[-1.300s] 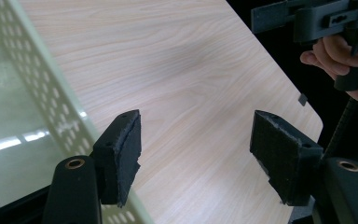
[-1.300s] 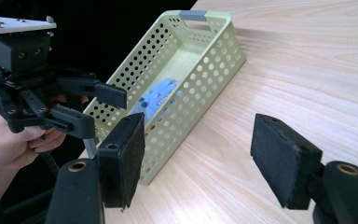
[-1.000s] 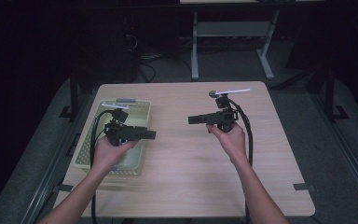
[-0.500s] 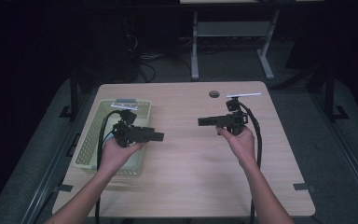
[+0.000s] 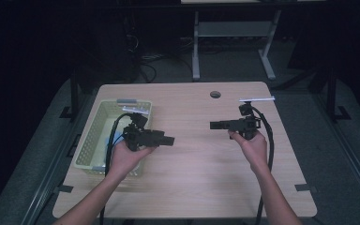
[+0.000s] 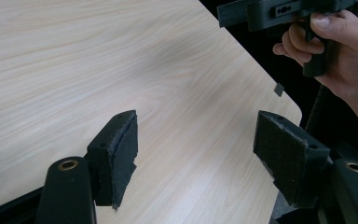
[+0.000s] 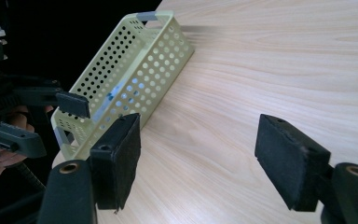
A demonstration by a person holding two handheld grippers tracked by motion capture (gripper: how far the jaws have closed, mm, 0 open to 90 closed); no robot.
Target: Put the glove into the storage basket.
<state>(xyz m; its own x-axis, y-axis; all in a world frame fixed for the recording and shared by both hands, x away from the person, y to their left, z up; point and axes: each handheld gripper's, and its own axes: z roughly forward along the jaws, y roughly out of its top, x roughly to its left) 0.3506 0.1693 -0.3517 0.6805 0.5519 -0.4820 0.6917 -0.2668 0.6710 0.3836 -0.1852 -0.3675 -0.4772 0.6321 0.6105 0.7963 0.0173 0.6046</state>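
Basket (image 5: 98,136): pale yellow-green plastic, rectangular, its walls pierced with rows of round holes, grey handle pieces at both short ends. It lies on the left part of the counter (image 5: 192,183), close to the counter's left edge. In the high view its long axis runs from the near edge toward the far edge, leaning slightly right at the far end. In the right gripper view the basket (image 7: 130,74) shows its long perforated side, and something blue and white can be made out through the holes; what it is cannot be told.

Left claw (image 5: 168,140): held in the left hand (image 5: 126,157) over the basket's right rim, pointing right across the bare wood. Its jaws stand wide apart with nothing between them, as the left gripper view shows (image 6: 196,140).

Right claw (image 5: 214,125): held in the right hand (image 5: 252,145) over the right half of the counter, pointing left toward the other claw, well apart from it. Jaws wide, holding nothing (image 7: 198,140).

Other items: a round cable hole (image 5: 215,94) near the far edge; a thin white strip (image 5: 257,99) at the far right. Nothing lies on the wood between the two claws.
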